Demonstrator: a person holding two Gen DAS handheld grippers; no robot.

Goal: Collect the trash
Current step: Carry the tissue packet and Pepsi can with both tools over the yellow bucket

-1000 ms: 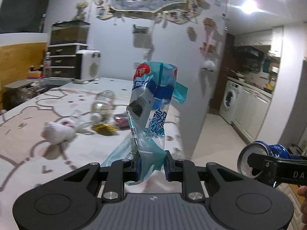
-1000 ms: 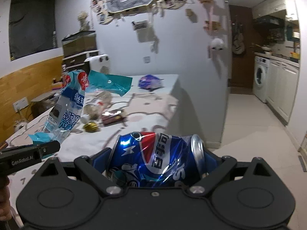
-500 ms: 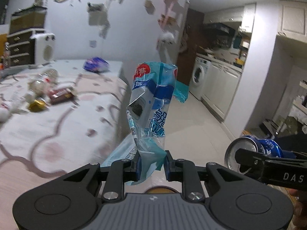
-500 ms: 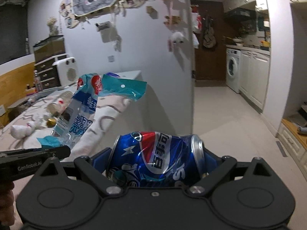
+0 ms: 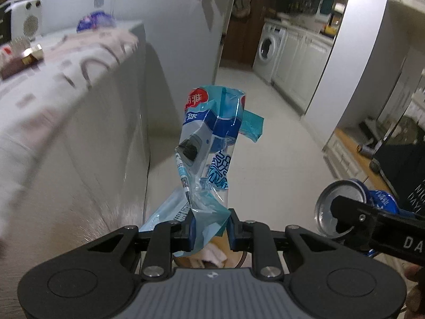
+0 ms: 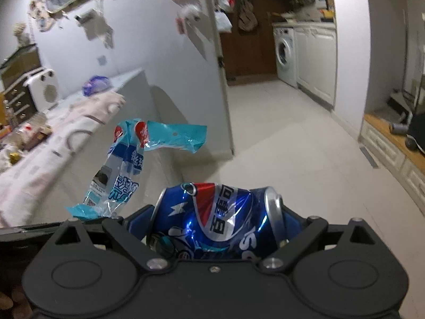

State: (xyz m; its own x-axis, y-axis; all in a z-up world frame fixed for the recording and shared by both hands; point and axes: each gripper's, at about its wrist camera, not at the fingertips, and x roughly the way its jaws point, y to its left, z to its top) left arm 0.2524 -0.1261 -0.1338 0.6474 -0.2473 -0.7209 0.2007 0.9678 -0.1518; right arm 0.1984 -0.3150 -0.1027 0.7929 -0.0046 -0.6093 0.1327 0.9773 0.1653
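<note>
We note the left gripper (image 5: 211, 230) pinching a blue wrapper (image 5: 212, 143); right of that wrapper, the right gripper (image 6: 216, 228) clamps a dented can (image 6: 216, 220).

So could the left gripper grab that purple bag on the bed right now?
Probably not. The left gripper is shut on a wrapper, so it has no free jaws, and the purple bag lies far off across the bed.

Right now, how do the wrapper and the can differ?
The wrapper is thin, see-through teal plastic; the can is dented blue metal. The wrapper stands up from the left gripper, pinched at its lower end; the can lies sideways, filling the right gripper. Both are held off the table.
</note>
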